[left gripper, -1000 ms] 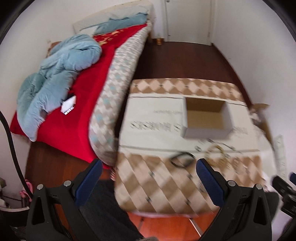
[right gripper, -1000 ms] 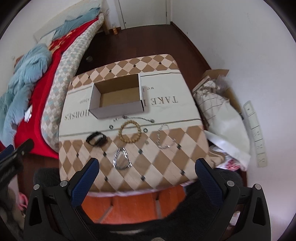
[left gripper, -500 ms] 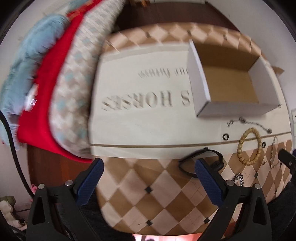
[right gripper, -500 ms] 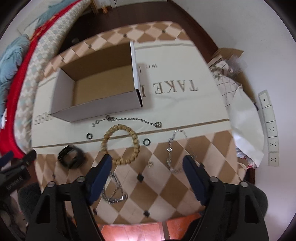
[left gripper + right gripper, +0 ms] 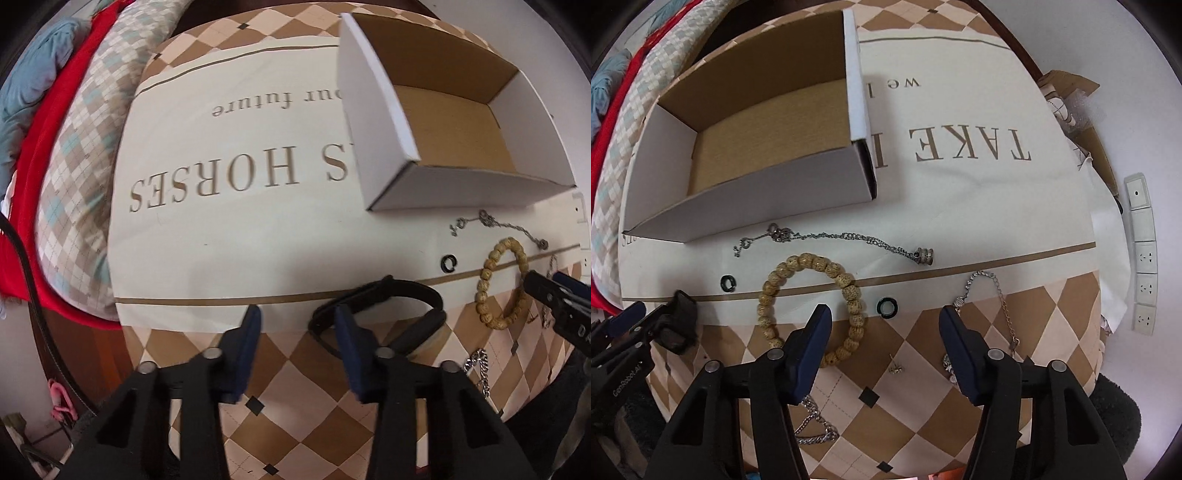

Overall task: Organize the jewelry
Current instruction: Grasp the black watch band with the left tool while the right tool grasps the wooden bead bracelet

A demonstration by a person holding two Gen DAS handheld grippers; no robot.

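My left gripper (image 5: 297, 325) points down at the table, jaws closing. The left end of a black band (image 5: 413, 286) lies between them, with no pad pressing on it. My right gripper (image 5: 884, 321) is also closing, with a small dark ring (image 5: 887, 307) on the cloth between its fingertips, untouched. A wooden bead bracelet (image 5: 768, 291) curves past its left finger (image 5: 812, 332). An open white cardboard box (image 5: 757, 206) stands behind. A thin chain with a pendant (image 5: 849, 236) and a silver bracelet (image 5: 995, 291) lie nearby.
A second small ring (image 5: 728, 283), a stud earring (image 5: 895, 367) and a chunky silver chain (image 5: 816, 424) lie on the checked tablecloth (image 5: 960, 184). A bed with a red cover (image 5: 40, 147) is on the left. A power strip (image 5: 1143, 254) and bags (image 5: 1075, 96) are on the right.
Both grippers have dropped close to the table and their jaws have narrowed. The left one has come over the black band, the right one over the small ring.
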